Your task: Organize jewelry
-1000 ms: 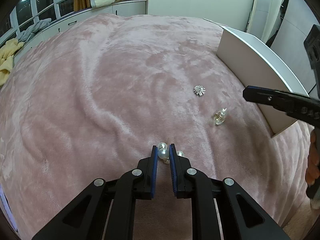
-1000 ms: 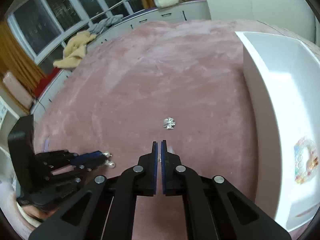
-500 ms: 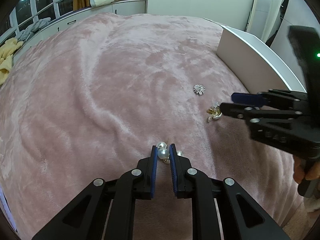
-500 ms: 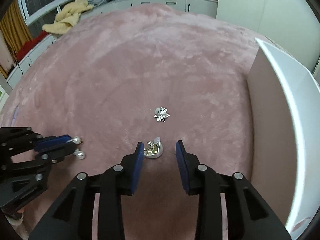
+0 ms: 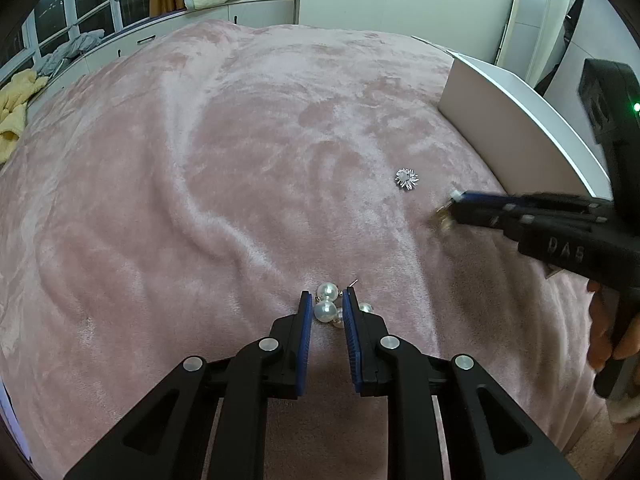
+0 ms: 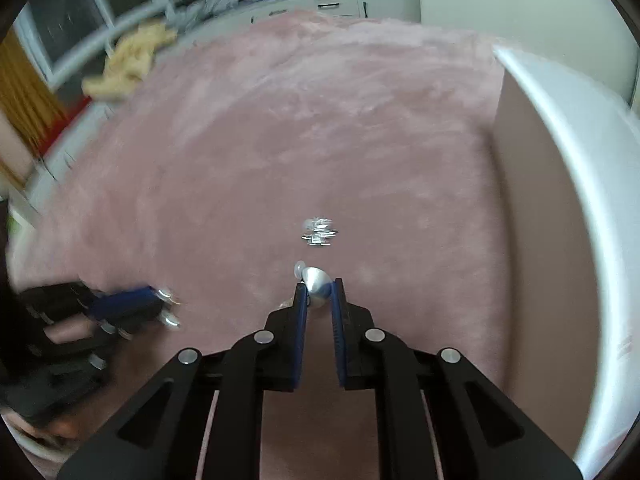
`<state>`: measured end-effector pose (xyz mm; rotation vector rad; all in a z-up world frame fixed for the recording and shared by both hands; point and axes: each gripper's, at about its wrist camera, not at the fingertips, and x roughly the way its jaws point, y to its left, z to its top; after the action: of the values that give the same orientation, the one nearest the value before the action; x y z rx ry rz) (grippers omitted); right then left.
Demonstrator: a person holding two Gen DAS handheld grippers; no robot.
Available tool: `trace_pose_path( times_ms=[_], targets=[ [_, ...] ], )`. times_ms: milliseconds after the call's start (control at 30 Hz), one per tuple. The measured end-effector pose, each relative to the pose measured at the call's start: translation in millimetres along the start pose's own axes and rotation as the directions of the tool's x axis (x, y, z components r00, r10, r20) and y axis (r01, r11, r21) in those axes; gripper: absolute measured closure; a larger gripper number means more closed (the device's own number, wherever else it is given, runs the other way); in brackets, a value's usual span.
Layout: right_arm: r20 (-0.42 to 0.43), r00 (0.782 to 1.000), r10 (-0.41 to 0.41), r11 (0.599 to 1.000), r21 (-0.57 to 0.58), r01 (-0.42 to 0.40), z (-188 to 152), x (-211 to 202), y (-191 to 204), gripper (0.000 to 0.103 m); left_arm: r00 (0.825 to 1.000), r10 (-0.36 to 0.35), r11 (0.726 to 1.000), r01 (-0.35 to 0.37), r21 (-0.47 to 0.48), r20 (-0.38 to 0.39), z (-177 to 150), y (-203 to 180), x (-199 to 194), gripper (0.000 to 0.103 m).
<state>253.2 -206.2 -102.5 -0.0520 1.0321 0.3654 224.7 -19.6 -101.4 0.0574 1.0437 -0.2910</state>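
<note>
My left gripper [image 5: 326,300] is shut on a pearl earring [image 5: 325,311], held low over the pink blanket [image 5: 200,200]. My right gripper [image 6: 319,290] is shut on a gold and silver earring [image 6: 316,280]; it also shows in the left wrist view [image 5: 454,210] with the earring [image 5: 442,214] at its tips. A silver starburst brooch [image 5: 407,178] lies on the blanket between the grippers and the white box; it shows blurred in the right wrist view [image 6: 319,232]. The left gripper appears at the left of the right wrist view [image 6: 166,308].
A white box [image 5: 520,120] stands on the blanket at the right, its wall [image 6: 532,220] close to my right gripper. Yellow cloth [image 6: 128,60] and cabinets lie beyond the blanket's far edge. A hand [image 5: 608,332] holds the right gripper.
My right gripper opened around the gold and silver earring, then closed on it. My left gripper has stayed shut on the pearl earring, barely moving.
</note>
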Motion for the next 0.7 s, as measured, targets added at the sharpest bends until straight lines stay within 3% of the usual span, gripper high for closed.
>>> trace_pose_path(
  times_ms=[33,67,100,167,200,233,300,367,400,433,467,500,533,600,667,700],
  targets=[
    [0.002,0.999,0.043,0.999,-0.002,-0.043,-0.5,-2.8,0.2,0.09,1.0,-0.001,1.0,0.001,0.001,0.0,-0.1,0.1,-0.3,0.081],
    [0.006,0.999,0.033,0.999,0.018,-0.033,-1.0,-6.2,-1.9,0.09,1.0,0.0,1.0,0.0,0.003,0.002,-0.3,0.0,-0.7,0.081],
    [0.013,1.0,-0.028,1.0,-0.011,0.028,-1.1,-8.5,-0.7,0.09,1.0,0.001,1.0,-0.001,0.004,0.003,-0.5,-0.2,-0.8,0.081],
    [0.02,0.999,0.046,0.999,-0.003,-0.046,-4.1,-13.2,-1.6,0.09,1.0,0.001,1.0,-0.001,0.002,0.001,-0.3,0.6,0.2,0.081],
    [0.025,0.999,0.02,1.0,-0.02,-0.02,-6.0,-16.4,1.5,0.09,1.0,0.002,1.0,-0.002,0.003,0.002,-0.2,0.2,-0.3,0.081],
    [0.05,0.996,-0.072,0.995,-0.063,0.075,-7.8,-21.2,7.4,0.09,1.0,0.002,1.0,-0.002,0.004,0.003,-0.4,0.2,-0.3,0.081],
    [0.022,0.995,0.098,0.995,-0.019,-0.098,-6.4,-22.9,5.5,0.09,1.0,0.001,1.0,-0.001,0.002,0.002,-0.4,0.5,-0.4,0.081],
    [0.055,0.998,0.011,0.998,-0.062,-0.007,-8.9,-29.6,13.9,0.09,1.0,0.002,1.0,-0.002,0.001,0.001,-0.5,0.3,0.4,0.08],
    [0.05,0.992,0.114,0.993,-0.02,-0.113,-8.3,-30.5,9.6,0.09,1.0,0.003,1.0,-0.003,0.0,0.001,-0.4,0.0,0.6,0.08],
    [0.038,0.962,0.271,0.961,0.041,-0.273,-8.5,-28.7,4.3,0.09,1.0,0.0,1.0,0.0,-0.002,0.0,-0.5,0.1,0.6,0.08],
    [0.04,0.962,0.27,0.961,0.041,-0.272,-8.7,-28.5,5.5,0.09,1.0,-0.001,1.0,0.001,-0.003,0.0,-0.4,0.1,0.4,0.08],
    [0.038,0.995,0.092,0.996,-0.027,-0.091,-9.1,-27.6,13.2,0.09,1.0,0.003,1.0,-0.003,-0.001,0.001,-0.5,0.0,0.5,0.08],
    [0.016,1.0,0.002,0.999,-0.053,-0.001,-9.0,-22.6,15.7,0.09,1.0,0.004,1.0,-0.004,-0.002,0.0,-0.5,0.0,0.5,0.08],
    [0.012,0.997,0.072,0.997,0.024,-0.072,-9.7,-18.6,6.0,0.09,1.0,0.003,1.0,-0.003,-0.003,0.0,-0.6,0.0,0.0,0.079],
    [0.038,0.998,0.044,0.999,0.002,-0.045,-9.5,-21.7,7.8,0.09,1.0,0.004,1.0,-0.004,-0.004,0.002,-0.8,0.8,-0.6,0.079],
    [0.041,0.995,0.093,0.995,0.026,-0.094,-10.0,-22.3,5.9,0.09,1.0,0.003,1.0,-0.003,-0.006,0.001,-0.7,1.2,-0.2,0.079]
  ],
)
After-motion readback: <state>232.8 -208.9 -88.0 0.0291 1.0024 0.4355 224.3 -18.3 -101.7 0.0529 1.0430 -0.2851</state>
